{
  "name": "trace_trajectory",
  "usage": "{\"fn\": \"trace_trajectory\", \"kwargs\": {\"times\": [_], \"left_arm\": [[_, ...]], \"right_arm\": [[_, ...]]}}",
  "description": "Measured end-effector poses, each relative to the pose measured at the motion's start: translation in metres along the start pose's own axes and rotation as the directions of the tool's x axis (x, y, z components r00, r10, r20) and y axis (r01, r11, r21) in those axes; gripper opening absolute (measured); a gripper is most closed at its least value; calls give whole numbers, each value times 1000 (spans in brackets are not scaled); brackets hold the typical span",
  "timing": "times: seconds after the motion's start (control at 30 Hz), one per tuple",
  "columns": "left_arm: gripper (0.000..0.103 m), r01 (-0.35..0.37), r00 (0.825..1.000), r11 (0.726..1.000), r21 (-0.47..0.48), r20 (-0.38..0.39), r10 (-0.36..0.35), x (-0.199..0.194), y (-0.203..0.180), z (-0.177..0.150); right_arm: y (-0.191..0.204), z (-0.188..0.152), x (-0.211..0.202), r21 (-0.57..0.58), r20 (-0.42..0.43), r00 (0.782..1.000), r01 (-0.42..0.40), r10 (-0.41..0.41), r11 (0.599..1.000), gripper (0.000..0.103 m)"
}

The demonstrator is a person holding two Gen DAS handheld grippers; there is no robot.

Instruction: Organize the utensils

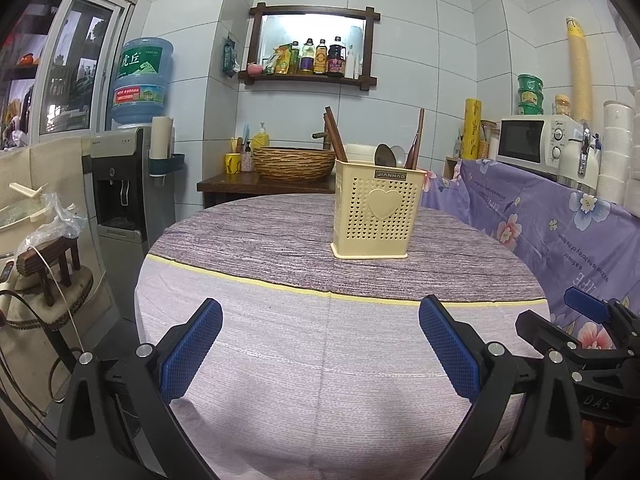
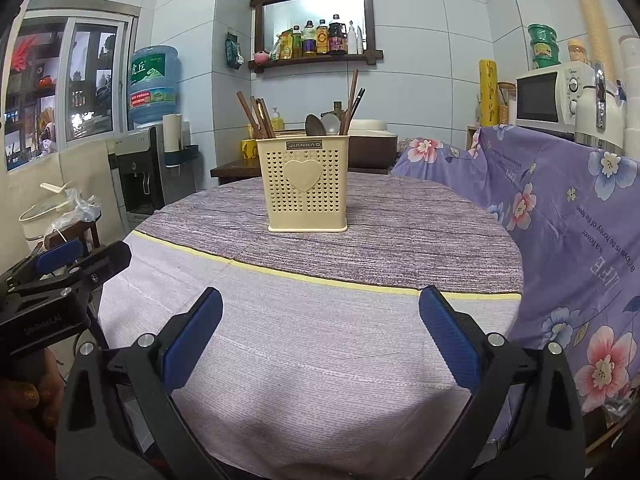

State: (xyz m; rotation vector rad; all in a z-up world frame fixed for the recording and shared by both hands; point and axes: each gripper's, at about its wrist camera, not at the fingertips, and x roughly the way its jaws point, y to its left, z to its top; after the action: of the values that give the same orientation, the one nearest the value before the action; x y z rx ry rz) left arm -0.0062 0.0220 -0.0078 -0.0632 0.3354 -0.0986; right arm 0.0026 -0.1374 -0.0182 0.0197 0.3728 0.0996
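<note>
One cream perforated plastic utensil holder with a heart [image 2: 306,184] on the round cloth-covered desk [image 2: 320,352], two metal spoons [image 2: 322,125] inside it, several brown wooden chopsticks [image 2: 256,114], exact number unclear, two blue-padded grippers, left gripper [image 1: 320,354], right gripper [image 2: 320,346], one white microwave [image 2: 548,98] far right.

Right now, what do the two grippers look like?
Both are black plastic with silver bolts and blue, textured pads. The left gripper carries small pale lettering on its body; the right gripper shows "DAS" embossed. No cables or sleeves are visible.
</note>
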Motion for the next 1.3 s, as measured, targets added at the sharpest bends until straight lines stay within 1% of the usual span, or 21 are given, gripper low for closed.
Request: {"fn": "trace_trajectory", "kwargs": {"times": [0.17, 0.37, 1.3], "left_arm": [[98, -5, 1000, 1000, 7, 19, 5, -3, 0, 0], [98, -10, 1000, 1000, 13, 3, 10, 0, -2, 2], [98, -26, 1000, 1000, 13, -13, 26, 3, -1, 2]], "right_arm": [[0, 0, 0, 1, 1, 1000, 1, -1, 1000, 97], [0, 0, -1, 2, 3, 1000, 4, -4, 1000, 97], [0, 0, -1, 2, 1, 1000, 4, -4, 1000, 97]]}}
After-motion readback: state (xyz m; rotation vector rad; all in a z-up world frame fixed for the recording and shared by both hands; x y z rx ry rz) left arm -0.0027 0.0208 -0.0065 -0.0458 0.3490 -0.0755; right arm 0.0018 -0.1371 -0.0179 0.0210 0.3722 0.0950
